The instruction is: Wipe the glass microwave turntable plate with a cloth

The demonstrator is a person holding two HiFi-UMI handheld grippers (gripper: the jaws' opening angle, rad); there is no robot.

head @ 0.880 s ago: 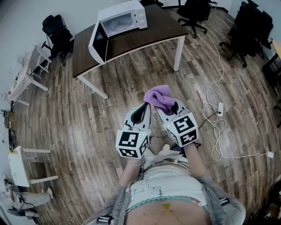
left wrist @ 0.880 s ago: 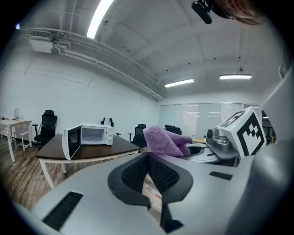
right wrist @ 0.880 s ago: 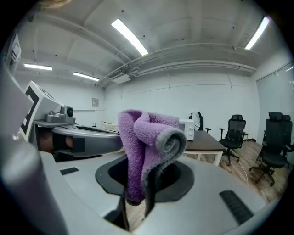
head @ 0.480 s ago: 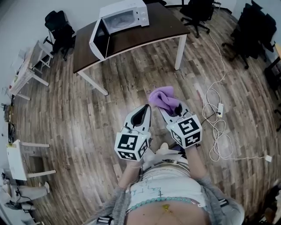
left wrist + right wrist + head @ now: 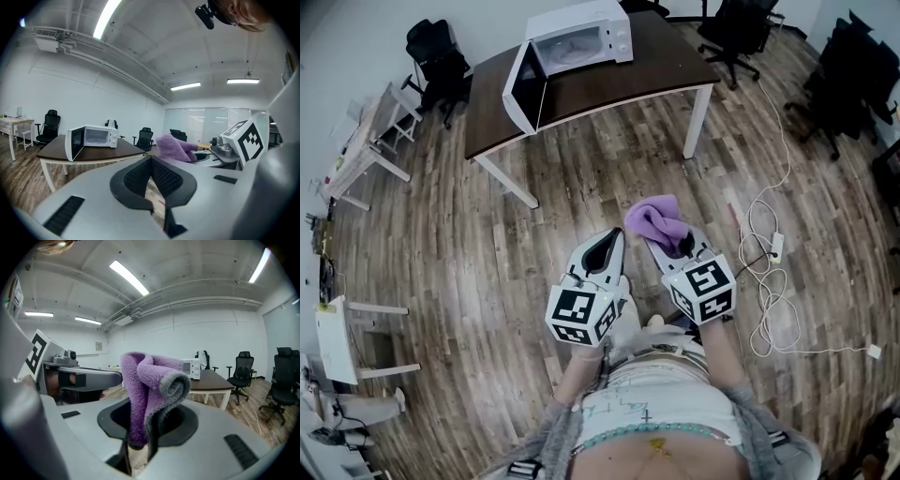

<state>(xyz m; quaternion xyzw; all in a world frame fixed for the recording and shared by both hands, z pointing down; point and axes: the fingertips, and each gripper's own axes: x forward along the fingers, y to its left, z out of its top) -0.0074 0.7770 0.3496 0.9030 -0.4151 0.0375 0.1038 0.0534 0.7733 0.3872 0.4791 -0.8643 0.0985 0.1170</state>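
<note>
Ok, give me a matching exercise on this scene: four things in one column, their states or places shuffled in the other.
1 left hand-held gripper
2 right hand-held gripper
3 microwave
4 white cable

A door open, on the dark table
B lying on the wood floor
C shut, empty
D shut on the purple cloth

Pairs: 1-C, 2-D, 3-A, 4-B

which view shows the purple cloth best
The right gripper view: the purple cloth stands close and central, folded over, pinched in the right gripper. The head view shows it small, from above, at that gripper's tip. The left gripper view shows only a bunch of it, right of centre.
</note>
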